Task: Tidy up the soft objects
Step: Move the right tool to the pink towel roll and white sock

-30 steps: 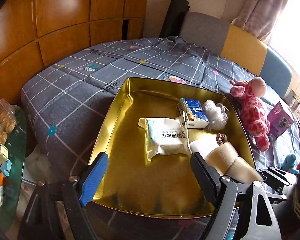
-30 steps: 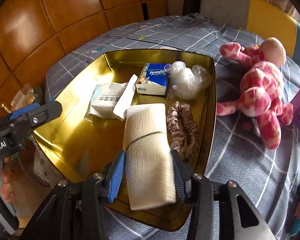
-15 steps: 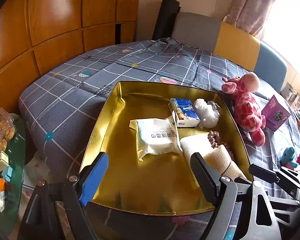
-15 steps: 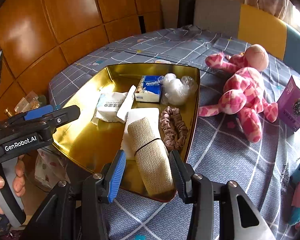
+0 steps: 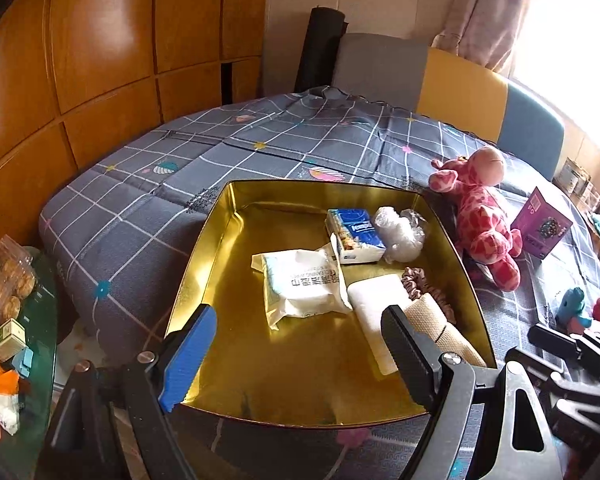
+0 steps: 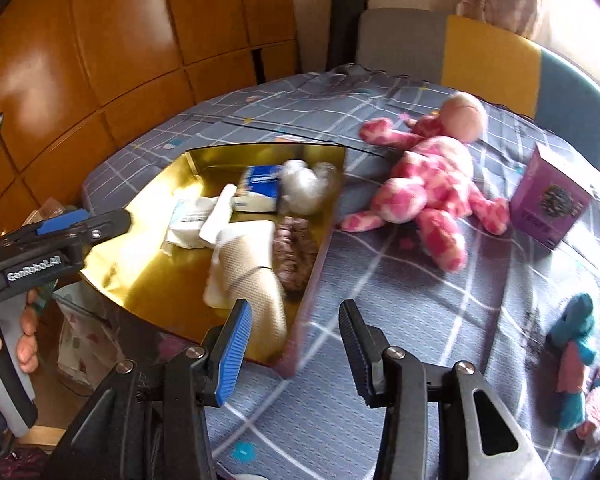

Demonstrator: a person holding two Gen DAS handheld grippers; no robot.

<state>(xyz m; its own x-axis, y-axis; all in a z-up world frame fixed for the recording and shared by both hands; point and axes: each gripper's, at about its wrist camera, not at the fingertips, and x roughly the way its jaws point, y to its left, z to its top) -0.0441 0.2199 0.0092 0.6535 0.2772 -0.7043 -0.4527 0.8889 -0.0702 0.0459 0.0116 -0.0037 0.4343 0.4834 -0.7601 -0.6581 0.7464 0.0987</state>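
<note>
Both grippers released and empty, right gripper (image 6: 296,344) near the bed's front edge; pink plush toy (image 6: 428,184) lies right of gold tray (image 6: 156,248), light, squashy, grab its belly.

"GenRobot.AI" in white letters along the black body of the left claw (image 6: 82,226). "Tempo", seen upside down, on the blue tissue pack (image 5: 354,235) near the far edge of the gold tray (image 5: 204,248). "CLEANING WIPES" plus Korean characters, too small to read, on the white wipes packet (image 5: 304,282). Print on the purple box (image 5: 540,228) illegible.
</note>
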